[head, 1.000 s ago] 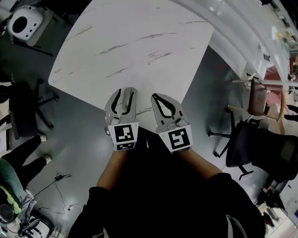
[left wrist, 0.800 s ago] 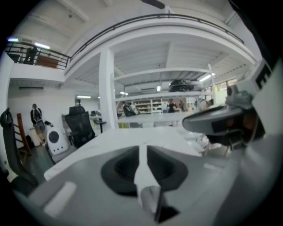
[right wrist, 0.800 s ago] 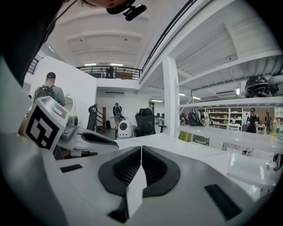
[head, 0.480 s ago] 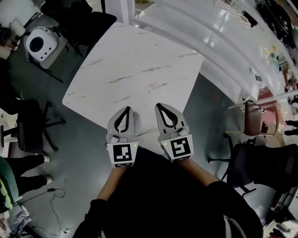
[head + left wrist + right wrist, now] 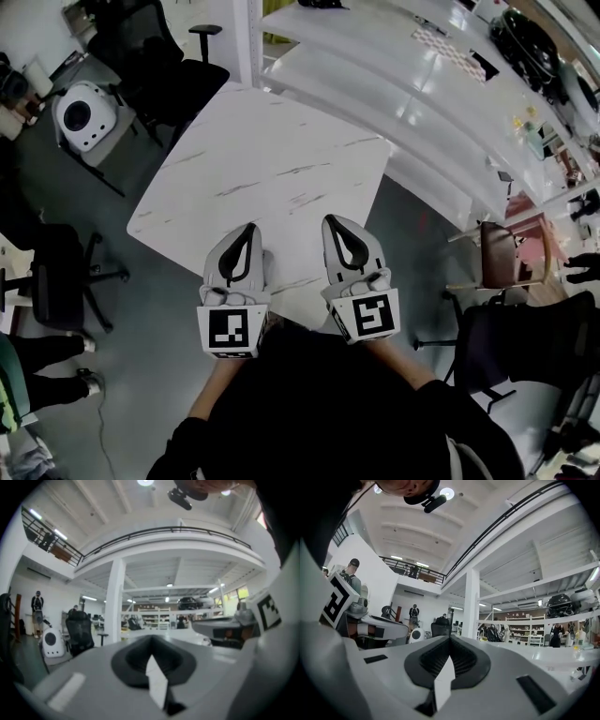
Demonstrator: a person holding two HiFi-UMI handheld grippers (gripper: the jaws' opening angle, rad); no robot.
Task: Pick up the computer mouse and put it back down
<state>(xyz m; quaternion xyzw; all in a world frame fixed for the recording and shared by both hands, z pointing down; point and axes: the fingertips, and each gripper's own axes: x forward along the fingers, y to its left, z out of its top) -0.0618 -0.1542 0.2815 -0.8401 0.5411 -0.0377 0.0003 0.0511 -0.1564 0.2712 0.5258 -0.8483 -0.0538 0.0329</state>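
I see no mouse on the surface (image 5: pixel 272 159) — left gripper (image 5: pixel 248 230) and right gripper (image 5: pixel 331 222) jaws closed, empty — pickup seemingly unstarted

White tabletop (image 5: pixel 272 159) with grey marble veins and rounded corners, on a grey floor (image 5: pixel 159 314)

Two grippers: the left gripper (image 5: pixel 250 228) and the right gripper (image 5: pixel 329 219). Each carries one marker cube (image 5: pixel 231 330), two in all. One white marbled surface (image 5: pixel 272 159). Three black office chairs (image 5: pixel 178 70): that one beyond the far corner, a second chair (image 5: pixel 52 281) off the left edge, a third chair (image 5: pixel 502 342) off the right. One brown chair (image 5: pixel 497 251). One white rounded device (image 5: pixel 82 114).
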